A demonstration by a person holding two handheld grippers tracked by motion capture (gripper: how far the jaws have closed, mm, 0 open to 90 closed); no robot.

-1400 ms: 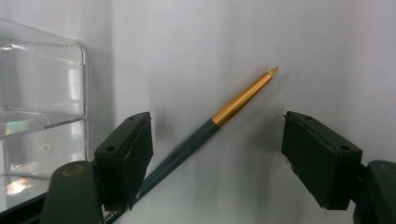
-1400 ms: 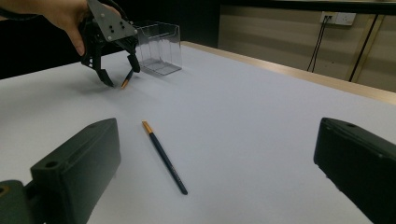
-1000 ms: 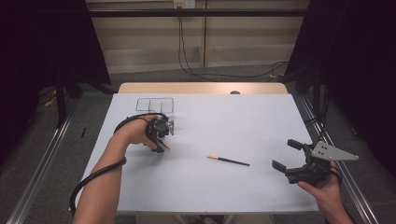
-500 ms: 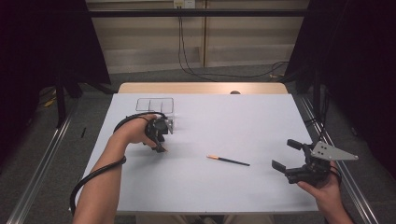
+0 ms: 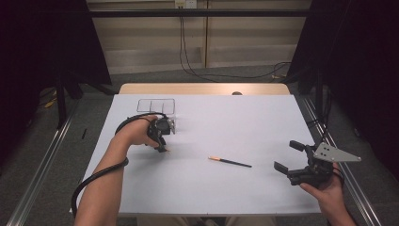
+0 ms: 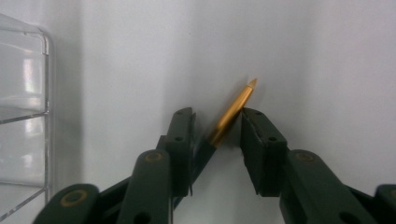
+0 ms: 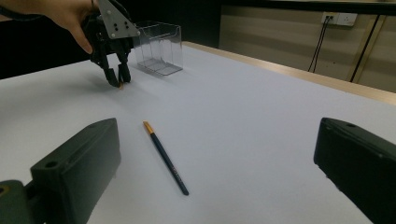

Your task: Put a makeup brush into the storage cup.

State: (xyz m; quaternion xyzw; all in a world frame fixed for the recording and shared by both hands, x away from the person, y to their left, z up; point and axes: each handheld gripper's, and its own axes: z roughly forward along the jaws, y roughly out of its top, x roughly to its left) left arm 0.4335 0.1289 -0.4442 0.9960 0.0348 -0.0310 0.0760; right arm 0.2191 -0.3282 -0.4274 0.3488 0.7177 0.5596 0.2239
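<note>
The gold-tipped pen (image 6: pixel 231 114) lies on the white table (image 5: pixel 226 117), just in front of the clear plastic organizer (image 5: pixel 155 105); it sits slantwise between the jaws of the left gripper (image 6: pixel 217 128), gold tip protruding past them; those jaws have just been closing, and the right pad appears to touch the barrel while the left pad looks a shade off it, so the grip is judged not yet firm. In the high view the left gripper (image 5: pixel 162 143) points down at the table on the near side of the organizer. A second pen (image 5: pixel 230 162), dark with a gold end, lies flat farther from the organizer, toward the right gripper (image 5: pixel 289 157); that gripper stands wide apart with nothing between its jaws, well clear of the organizer.

Risks, as judged: the pen crosses the jaws at an angle, so further closing could roll or flick it out sideways; a catch near the tip alone could let it pivot and droop on lifting; the organizer stands close, so a swinging pen could strike its wall.
</note>
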